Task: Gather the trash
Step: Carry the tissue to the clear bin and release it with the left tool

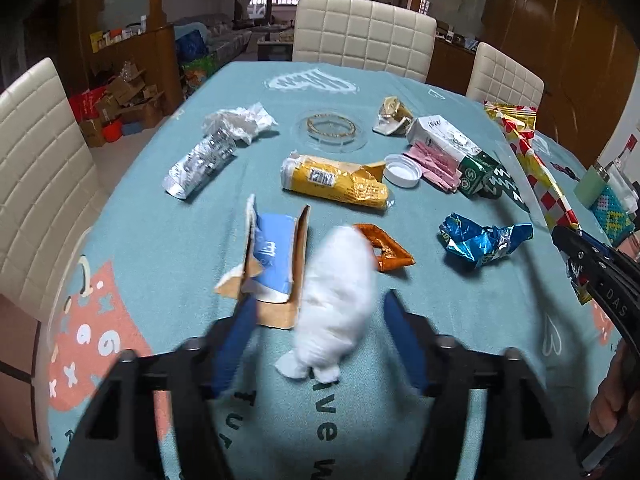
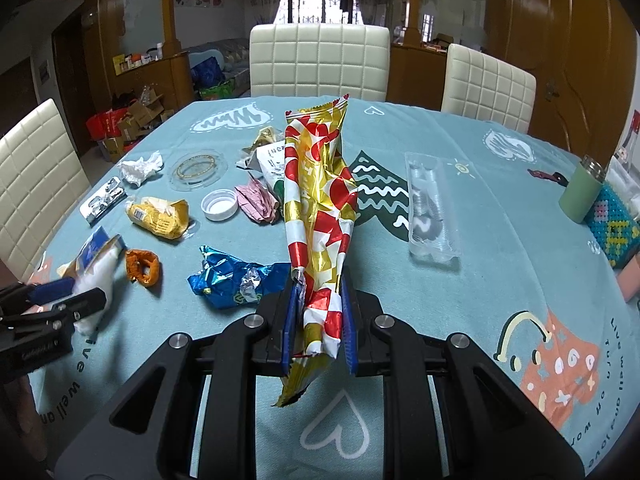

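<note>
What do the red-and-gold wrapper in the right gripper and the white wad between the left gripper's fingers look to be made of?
Red-and-gold wrapper: likely metallised plastic film, glossy, sharply creased, crimped end. White wad: probably tissue or cotton, matte and soft-edged; blur leaves it open.

The counter (image 2: 460, 152) is covered by a teal printed cloth. Three cream quilted chairs are placed around it: one at the far end (image 2: 319, 60), one at the far right (image 2: 488, 84) and one at the left (image 2: 36, 152). A green flask (image 2: 582, 190) is set near the right edge, beside a beaded pouch (image 2: 614, 226). Cardboard boxes (image 2: 132, 120) are piled on the floor beyond the left chair.
</note>
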Tool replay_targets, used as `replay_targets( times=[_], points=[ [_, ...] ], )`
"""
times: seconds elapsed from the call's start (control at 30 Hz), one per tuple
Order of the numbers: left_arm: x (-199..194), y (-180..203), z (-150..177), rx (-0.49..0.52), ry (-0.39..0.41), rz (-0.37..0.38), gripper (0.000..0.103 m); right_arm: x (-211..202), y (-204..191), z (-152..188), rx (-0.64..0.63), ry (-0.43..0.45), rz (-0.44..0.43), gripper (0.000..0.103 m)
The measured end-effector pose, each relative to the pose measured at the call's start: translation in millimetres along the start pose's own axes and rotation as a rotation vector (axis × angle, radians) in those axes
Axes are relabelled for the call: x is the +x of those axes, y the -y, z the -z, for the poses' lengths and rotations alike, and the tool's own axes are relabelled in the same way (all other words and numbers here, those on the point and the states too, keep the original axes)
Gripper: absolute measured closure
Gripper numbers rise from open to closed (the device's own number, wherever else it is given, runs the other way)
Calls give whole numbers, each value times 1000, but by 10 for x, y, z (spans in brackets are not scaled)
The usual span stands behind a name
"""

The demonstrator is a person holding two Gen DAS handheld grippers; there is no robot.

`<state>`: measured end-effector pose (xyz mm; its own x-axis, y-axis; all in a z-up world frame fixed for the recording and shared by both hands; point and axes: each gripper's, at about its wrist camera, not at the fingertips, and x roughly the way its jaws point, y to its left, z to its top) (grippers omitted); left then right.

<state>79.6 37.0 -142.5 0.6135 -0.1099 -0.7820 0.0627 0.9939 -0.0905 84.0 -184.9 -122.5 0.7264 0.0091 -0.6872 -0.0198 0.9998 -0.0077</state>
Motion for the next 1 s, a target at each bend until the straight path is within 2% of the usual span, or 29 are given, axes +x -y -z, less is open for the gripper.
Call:
replay_targets(
  times=[0.4, 0.53, 0.6, 0.67, 0.7, 0.83, 1.0],
  points=[
    [-34, 116, 114, 56, 21, -28, 35, -32, 11, 40, 5, -4, -11, 82],
    [11, 129, 123, 52, 3, -5, 36, -52, 10, 55, 4, -3, -13, 82],
    [1, 157, 129, 68, 10, -6, 46, -66, 18, 53, 6, 1, -12, 82],
    [4, 178, 139, 76, 0, 13, 66, -69, 19, 51, 8, 2, -11, 82],
    [12, 188, 146, 78, -9, 30, 71, -74, 16, 51, 9, 3, -10, 82],
    [-13, 212, 179, 99, -1, 35, 78, -86, -14, 49, 1, 5, -10, 82],
    [-148, 127, 149, 89, 47, 25, 79, -130, -99, 28, -21, 14, -9, 82]
  ],
)
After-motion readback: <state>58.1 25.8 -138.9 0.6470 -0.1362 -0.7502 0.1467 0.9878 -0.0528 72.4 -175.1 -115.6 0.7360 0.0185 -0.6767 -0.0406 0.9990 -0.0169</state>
